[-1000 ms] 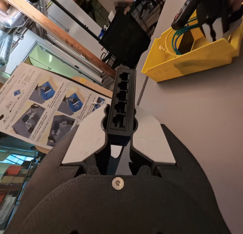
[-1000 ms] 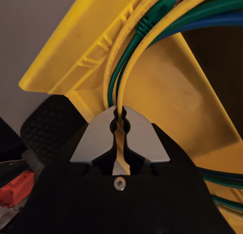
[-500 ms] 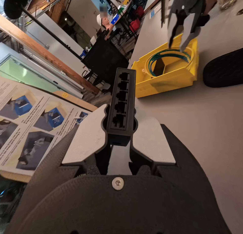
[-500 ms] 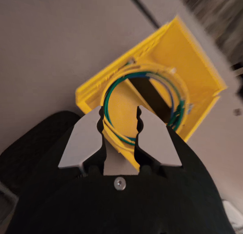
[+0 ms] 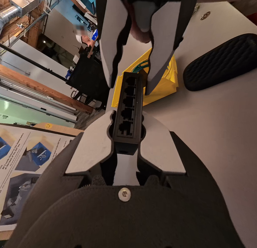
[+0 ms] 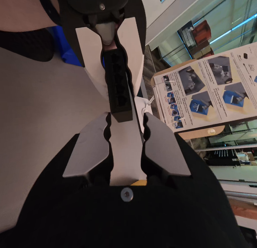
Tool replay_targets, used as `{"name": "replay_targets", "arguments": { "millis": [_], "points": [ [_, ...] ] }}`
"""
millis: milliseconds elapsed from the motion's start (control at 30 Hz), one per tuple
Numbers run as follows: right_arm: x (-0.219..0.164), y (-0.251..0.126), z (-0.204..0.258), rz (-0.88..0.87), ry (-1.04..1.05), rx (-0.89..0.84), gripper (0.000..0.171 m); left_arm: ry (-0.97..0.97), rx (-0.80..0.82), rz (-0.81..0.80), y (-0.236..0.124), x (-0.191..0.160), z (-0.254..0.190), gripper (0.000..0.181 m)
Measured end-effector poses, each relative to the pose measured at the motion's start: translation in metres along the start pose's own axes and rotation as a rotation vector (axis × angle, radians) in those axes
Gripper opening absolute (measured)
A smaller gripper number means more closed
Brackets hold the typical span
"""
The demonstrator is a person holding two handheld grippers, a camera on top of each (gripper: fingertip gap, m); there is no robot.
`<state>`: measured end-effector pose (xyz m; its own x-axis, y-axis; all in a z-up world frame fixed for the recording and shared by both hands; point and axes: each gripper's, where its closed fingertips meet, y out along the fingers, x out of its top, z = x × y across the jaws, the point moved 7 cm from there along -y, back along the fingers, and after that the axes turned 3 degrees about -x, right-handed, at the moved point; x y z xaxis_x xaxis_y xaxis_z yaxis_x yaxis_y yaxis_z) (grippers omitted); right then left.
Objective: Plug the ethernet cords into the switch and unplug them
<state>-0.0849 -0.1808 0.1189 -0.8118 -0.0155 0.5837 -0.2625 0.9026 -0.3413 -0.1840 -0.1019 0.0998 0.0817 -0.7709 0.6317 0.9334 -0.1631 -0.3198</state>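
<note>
The black ethernet switch (image 5: 129,102) has a row of empty ports facing up. My left gripper (image 5: 128,114) is shut on its near end and holds it above the grey table. My right gripper (image 5: 128,90) comes in from the opposite side, open and empty, its fingertips on either side of the switch's far end. In the right wrist view my right gripper (image 6: 126,113) is open just short of the switch (image 6: 119,90), with the left gripper (image 6: 121,96) clamped on it beyond. The green, blue and yellow cords (image 5: 139,66) lie coiled in the yellow bin (image 5: 159,90).
A black textured pad (image 5: 219,65) lies on the table right of the yellow bin. An instruction sheet on a board (image 5: 27,157) stands off the table's left edge; it also shows in the right wrist view (image 6: 208,88). A blue bin (image 6: 66,46) sits behind the left gripper. Both grippers' tips are close together, under 4 cm apart.
My right gripper let go of the yellow cord in the bin, opened, and swung over to face the switch's far end. My left gripper kept holding the switch.
</note>
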Motion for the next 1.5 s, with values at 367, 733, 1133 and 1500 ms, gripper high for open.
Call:
{"name": "replay_targets", "arguments": {
  "millis": [367, 733, 1133, 1500],
  "points": [
    [-0.014, -0.002, -0.022, 0.11, -0.168, -0.08, 0.028, -0.091, 0.058, -0.013, -0.012, -0.016, 0.019, 0.038],
    [-0.281, 0.0, -0.133, 1.152, -0.05, 0.285, 0.028, -0.098, 0.222, 0.106, -0.049, -0.033, 0.042, 0.032],
    [-0.338, 0.066, -0.117, 1.245, 0.204, 0.736, 0.028, -0.095, 0.214, 0.141, -0.044, -0.045, 0.046, 0.027],
    [-0.396, 0.047, -0.104, 1.011, 0.848, 0.736, 0.028, -0.104, 0.198, 0.144, -0.037, -0.049, 0.048, 0.026]
  ]
}}
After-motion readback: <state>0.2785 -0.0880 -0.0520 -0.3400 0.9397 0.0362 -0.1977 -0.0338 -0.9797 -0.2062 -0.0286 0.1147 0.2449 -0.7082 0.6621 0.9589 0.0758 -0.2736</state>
